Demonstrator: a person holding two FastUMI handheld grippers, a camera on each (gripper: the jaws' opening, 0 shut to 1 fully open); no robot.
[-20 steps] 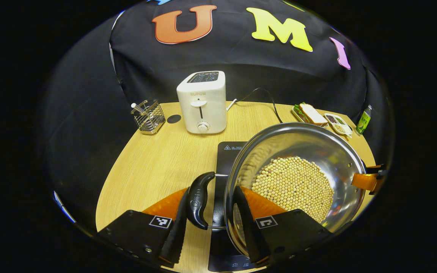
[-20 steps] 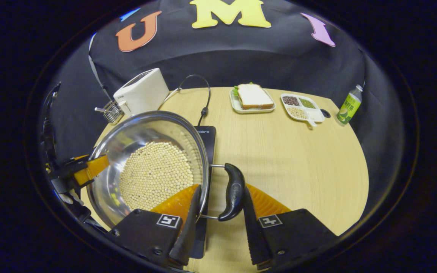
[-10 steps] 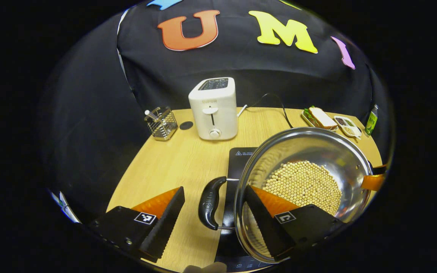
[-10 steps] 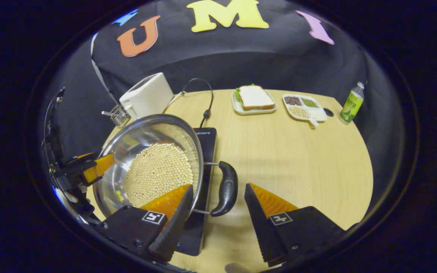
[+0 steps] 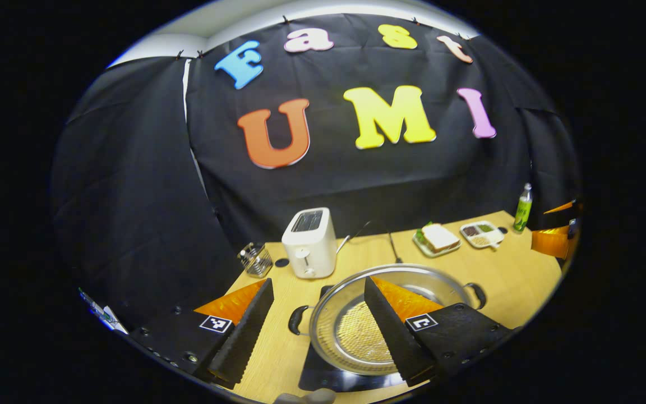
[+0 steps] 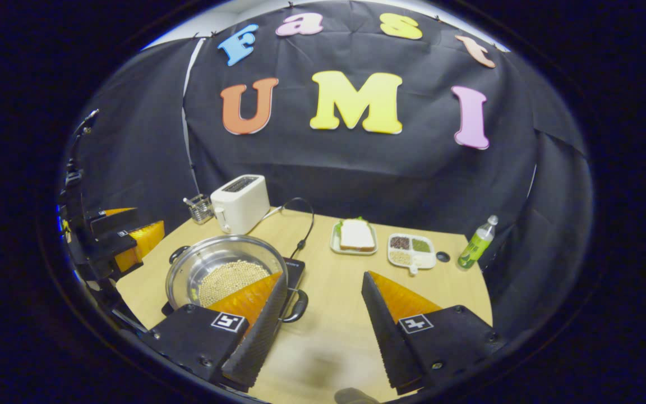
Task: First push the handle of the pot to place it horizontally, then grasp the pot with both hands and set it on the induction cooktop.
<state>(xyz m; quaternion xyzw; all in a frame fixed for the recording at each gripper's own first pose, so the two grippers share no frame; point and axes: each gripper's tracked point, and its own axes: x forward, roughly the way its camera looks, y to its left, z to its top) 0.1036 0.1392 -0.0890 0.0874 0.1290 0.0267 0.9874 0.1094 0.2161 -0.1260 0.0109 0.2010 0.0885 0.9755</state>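
Left gripper [image 5: 318,325]: jaws spread wide, holding nothing, raised above the counter.

Right gripper [image 6: 323,320]: jaws likewise wide apart, empty, clear of everything.

Round stainless steel pot of pale beans [image 5: 351,331] [image 6: 225,269]: seated on the black induction cooktop [image 5: 323,373] [image 6: 294,266], its black side handles [image 5: 296,320] [image 6: 296,306] at 9 and 3 o'clock in the left gripper view.

Light wooden counter [image 6: 334,314], from 10 to 2 o'clock behind the pot: wire utensil rack [image 6: 200,209], white toaster [image 6: 240,203], sandwich on a white tray [image 6: 355,236], divided white dish of grains [image 6: 411,249], green bottle [image 6: 475,243].
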